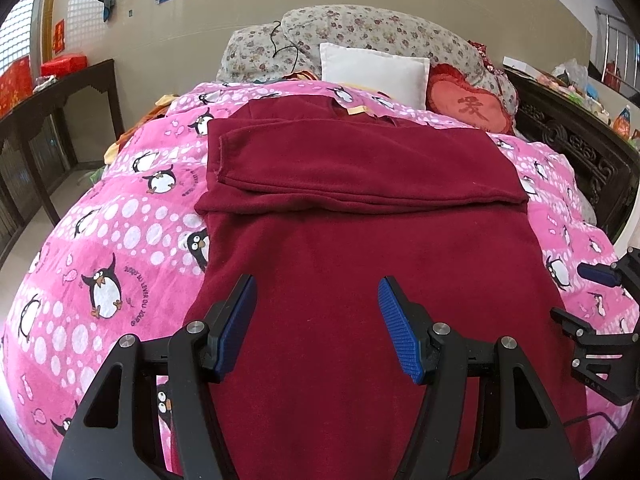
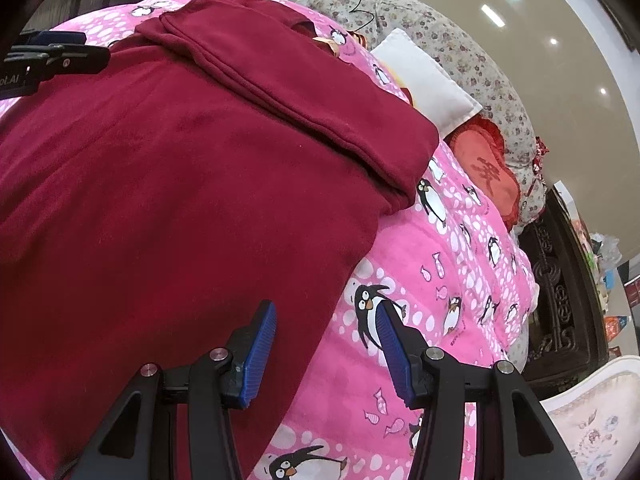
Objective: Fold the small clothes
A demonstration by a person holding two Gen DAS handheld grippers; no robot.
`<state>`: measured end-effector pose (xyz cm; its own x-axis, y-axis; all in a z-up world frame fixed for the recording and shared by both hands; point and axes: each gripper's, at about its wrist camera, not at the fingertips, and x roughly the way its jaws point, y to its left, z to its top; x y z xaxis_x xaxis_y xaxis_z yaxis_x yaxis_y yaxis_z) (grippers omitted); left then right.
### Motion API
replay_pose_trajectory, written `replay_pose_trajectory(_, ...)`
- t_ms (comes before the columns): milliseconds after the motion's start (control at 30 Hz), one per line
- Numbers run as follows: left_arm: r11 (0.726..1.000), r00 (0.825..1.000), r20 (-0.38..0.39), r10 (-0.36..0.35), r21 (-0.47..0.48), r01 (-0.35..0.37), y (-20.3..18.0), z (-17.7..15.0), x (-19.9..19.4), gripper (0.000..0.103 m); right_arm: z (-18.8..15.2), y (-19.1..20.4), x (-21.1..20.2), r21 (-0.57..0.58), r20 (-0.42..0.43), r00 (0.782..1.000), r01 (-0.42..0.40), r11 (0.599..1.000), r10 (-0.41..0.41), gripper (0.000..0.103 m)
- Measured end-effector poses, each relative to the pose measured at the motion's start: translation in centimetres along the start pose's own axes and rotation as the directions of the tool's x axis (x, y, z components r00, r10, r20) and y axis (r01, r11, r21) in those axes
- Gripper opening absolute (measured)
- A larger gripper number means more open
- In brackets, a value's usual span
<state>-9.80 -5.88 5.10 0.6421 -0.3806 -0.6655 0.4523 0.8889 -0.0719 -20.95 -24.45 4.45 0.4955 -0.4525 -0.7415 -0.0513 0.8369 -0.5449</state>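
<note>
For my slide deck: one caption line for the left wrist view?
Open left gripper hovers over a dark red garment, sleeves folded in, on a pink penguin quilt.

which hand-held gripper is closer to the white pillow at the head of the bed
Right. The right hand-held gripper straddles the red garment's edge on the white pillow's side; the left hand-held gripper hovers over the garment's other edge.

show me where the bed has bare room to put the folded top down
Bare quilt lies left of the red top, and a strip runs between the top and the carved bed frame. The head end is crowded: white pillow, heart cushion.
</note>
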Motion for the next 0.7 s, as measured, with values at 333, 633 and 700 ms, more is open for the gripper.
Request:
replay_pose_trajectory(333,1.000,1.000,-0.002,0.001,0.005,-0.001,-0.18,-0.02,0.17,0.063,0.48,0.09,-0.01,-0.006,0.002,1.000,0.004,1.000,-0.004,0.050)
replay_pose_trajectory(633,1.000,1.000,-0.007,0.002,0.001,-0.002,-0.12,-0.05,0.35,0.063,0.51,0.03,0.04,0.000,0.004,1.000,-0.002,1.000,0.002,0.050)
replay_pose_trajectory(700,1.000,1.000,-0.008,0.004,-0.001,-0.004,-0.06,-0.10,0.39,0.063,0.51,0.00,0.04,0.005,0.006,1.000,-0.002,1.000,0.002,0.050)
